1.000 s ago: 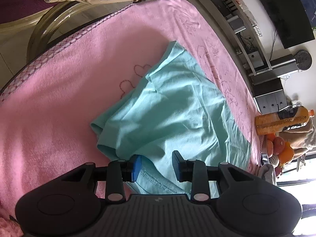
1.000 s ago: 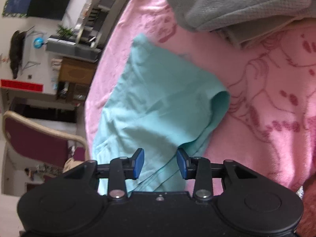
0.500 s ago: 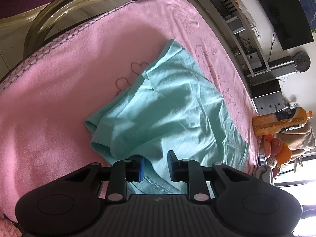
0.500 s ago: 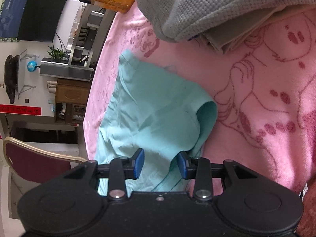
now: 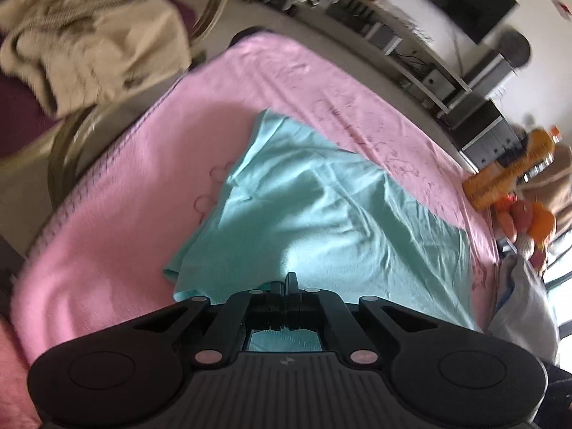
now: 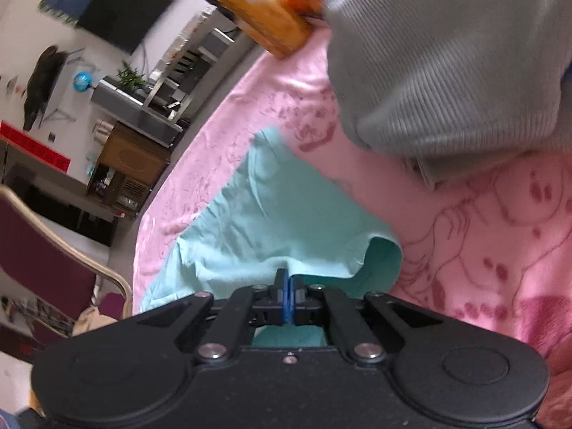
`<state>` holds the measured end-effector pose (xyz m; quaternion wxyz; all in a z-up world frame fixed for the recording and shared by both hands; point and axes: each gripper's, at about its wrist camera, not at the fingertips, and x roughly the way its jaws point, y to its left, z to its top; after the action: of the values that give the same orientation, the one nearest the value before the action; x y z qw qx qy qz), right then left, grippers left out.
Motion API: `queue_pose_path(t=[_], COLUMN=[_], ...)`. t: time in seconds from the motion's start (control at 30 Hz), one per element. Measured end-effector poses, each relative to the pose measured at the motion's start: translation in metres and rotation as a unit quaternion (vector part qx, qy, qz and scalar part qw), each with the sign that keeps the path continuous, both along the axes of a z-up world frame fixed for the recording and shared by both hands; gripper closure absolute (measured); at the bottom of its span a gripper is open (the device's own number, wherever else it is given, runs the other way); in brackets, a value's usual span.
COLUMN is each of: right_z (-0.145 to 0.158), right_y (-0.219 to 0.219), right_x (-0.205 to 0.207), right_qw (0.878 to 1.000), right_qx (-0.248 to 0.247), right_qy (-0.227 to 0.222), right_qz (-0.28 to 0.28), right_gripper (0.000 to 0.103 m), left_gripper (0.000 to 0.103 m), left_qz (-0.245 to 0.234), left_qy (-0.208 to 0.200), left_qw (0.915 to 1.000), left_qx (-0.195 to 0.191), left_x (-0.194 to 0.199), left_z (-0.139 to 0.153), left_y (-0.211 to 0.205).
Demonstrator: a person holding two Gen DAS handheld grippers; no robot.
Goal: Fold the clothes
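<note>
Mint-green cotton, a thin wrinkled garment (image 5: pixel 321 221), lies spread across a pink fleece blanket (image 5: pixel 136 186) printed with darker pink line drawings, its near hem pinched at two places by a pair of black hand-held grippers. The left gripper (image 5: pixel 287 286) has its jaws pressed together on the near edge of the garment, and the cloth rises in a small peak just ahead of the fingertips. The right gripper (image 6: pixel 286 286), with blue pads, is likewise clamped together on the garment's (image 6: pixel 257 228) near edge, beside a sleeve opening that curls up at the right of that view. From both pinch points the fabric runs away toward the far side of the blanket (image 6: pixel 500 236), with creases fanning out across it.

A folded grey ribbed knit (image 6: pixel 447 57) sits on the blanket beyond the garment in the right wrist view, close to it but not touching. An orange plastic drink bottle (image 5: pixel 507 175) lies on its side at the blanket's edge, with orange round fruit (image 5: pixel 540 225) just beside it. A crumpled beige garment (image 5: pixel 89 35) rests on a maroon chair with a pale curved frame (image 6: pixel 46 250) off the blanket's far corner. Grey shelving (image 5: pixel 429 68) stands along a white wall behind. The left wrist view is blurred.
</note>
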<state>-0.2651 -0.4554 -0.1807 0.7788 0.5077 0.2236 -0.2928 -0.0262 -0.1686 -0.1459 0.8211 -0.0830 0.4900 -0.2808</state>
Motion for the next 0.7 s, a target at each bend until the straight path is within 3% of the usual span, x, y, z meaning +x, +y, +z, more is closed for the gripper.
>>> queue_pose_path(t=[0.37,0.6,0.7], right_z=[0.006,-0.005,-0.004], right_y=[0.008,0.008,0.012], right_x=[0.0,0.011,0.012], right_qw=[0.996,0.992,0.99], right_qx=[-0.04,-0.033,-0.036], right_qy=[0.082,0.119,0.126], right_qz=[0.023,0.04,0.057], right_gripper=[0.102,0.102,0.095], left_gripper=[0.103,0.103,0.103], left_qz=[-0.023,-0.025,-0.04], left_qy=[-0.031,-0.034,-0.031], left_qw=[0.9944,0.9895,0.9868], left_qx=[0.099,0.138,0.154], left_x=[-0.023,-0.017,-0.019], left_z=[-0.008,-0.02,-0.017], left_y=[-0.01,-0.014,-0.014])
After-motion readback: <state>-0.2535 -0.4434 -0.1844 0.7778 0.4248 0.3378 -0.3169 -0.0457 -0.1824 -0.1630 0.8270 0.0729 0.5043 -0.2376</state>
